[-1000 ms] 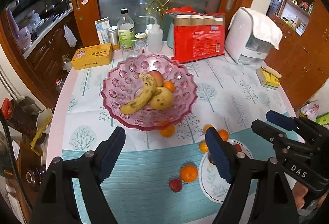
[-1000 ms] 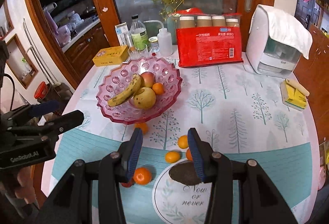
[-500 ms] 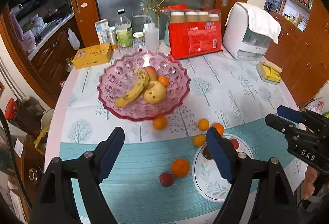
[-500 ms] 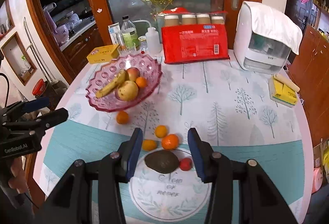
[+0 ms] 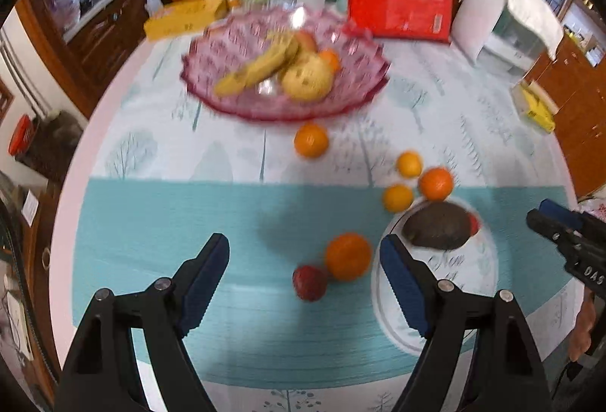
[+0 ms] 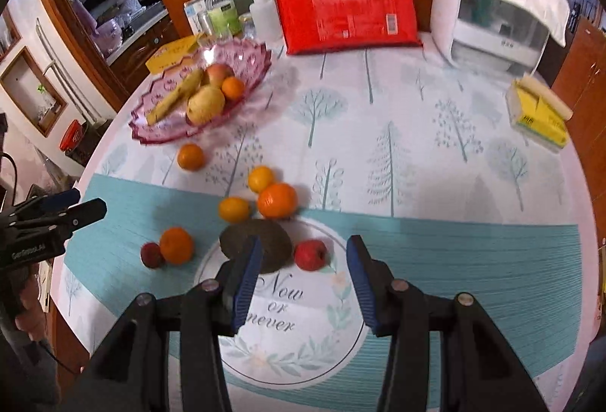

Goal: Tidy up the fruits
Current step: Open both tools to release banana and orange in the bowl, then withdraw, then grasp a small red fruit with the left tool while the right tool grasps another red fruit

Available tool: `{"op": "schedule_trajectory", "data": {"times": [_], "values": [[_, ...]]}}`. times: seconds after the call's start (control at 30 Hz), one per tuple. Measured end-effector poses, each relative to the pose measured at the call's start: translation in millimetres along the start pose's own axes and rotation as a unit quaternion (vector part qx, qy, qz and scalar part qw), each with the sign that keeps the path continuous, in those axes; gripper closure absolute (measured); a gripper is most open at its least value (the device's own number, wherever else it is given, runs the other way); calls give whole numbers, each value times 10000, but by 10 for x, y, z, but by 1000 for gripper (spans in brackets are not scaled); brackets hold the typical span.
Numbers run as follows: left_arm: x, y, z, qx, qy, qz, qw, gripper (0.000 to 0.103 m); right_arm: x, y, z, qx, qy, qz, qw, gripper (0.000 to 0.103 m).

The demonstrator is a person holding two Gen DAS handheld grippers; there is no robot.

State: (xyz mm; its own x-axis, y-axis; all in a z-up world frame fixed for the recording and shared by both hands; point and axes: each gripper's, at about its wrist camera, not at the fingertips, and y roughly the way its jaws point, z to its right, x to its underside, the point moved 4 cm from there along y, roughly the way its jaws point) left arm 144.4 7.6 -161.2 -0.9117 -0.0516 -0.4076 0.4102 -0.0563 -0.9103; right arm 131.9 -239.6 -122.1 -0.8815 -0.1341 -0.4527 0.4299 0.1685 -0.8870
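A pink glass bowl point(image 5: 352, 97) point(image 6: 252, 61) holds a banana, an apple, a pear and an orange. Several oranges lie loose on the tablecloth. My left gripper point(image 5: 305, 262) hangs open above an orange point(image 5: 348, 256) and a small red fruit point(image 5: 310, 282), both in line with the gap between its fingers. My right gripper point(image 6: 305, 270) is open over the round printed emblem, with a red fruit point(image 6: 310, 255) just beyond its gap and a dark avocado point(image 6: 256, 244) partly behind its left finger point(image 6: 248, 273). Neither gripper touches any fruit.
Along the back stand a red package point(image 6: 346, 16), a white appliance under a towel point(image 6: 492, 3), bottles and a yellow box point(image 5: 185, 18). A yellow pack point(image 6: 538, 113) lies near the right rim. The round table's edge curves close on both sides.
Both grippers have sunk toward the table, so the loose fruit looks larger. The right gripper has shifted over the avocado and red fruit. Neither jaw opening has visibly altered.
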Motion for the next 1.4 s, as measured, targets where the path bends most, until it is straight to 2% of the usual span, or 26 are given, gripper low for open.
{"op": "schedule_trajectory", "data": {"times": [0.2, 0.33, 0.57, 0.73, 0.87, 0.93, 1.07, 1.13, 1.17, 1.23, 1.4], "values": [[322, 410, -77, -208, 14, -387, 9990, 22, 206, 291, 80, -138, -291, -257, 9991, 56], [450, 589, -127, -48, -95, -436, 9990, 22, 294, 495, 98, -204, -797, -331, 9961, 56], [504, 785, -88, 143, 54, -371, 9992, 23, 363, 825, 100, -300, -1533, -479, 9866, 56], [503, 867, -47, 165, 131, -420, 9989, 36, 343, 981, 83, -371, -1874, -437, 9806, 56], [509, 860, -34, 241, 174, -376, 9989, 38, 312, 1047, 53, -497, -2065, -391, 9764, 56], [499, 868, -34, 277, 196, -400, 9986, 46, 302, 1060, 30, -531, -2174, -341, 9740, 56], [488, 871, -26, 354, 317, -408, 9980, 52, 291, 1082, -30, -627, -2367, -276, 9692, 56], [491, 882, -16, 379, 384, -437, 9976, 63, 299, 1089, -63, -582, -2496, -238, 9663, 57], [496, 901, -8, 422, 411, -483, 9971, 66, 307, 1089, -79, -552, -2552, -217, 9651, 58], [502, 907, 15, 427, 467, -436, 9970, 73, 317, 1075, -100, -566, -2594, -197, 9639, 69], [511, 919, 46, 441, 466, -406, 9971, 73, 364, 1036, -94, -326, -2537, -137, 9666, 69]]}}
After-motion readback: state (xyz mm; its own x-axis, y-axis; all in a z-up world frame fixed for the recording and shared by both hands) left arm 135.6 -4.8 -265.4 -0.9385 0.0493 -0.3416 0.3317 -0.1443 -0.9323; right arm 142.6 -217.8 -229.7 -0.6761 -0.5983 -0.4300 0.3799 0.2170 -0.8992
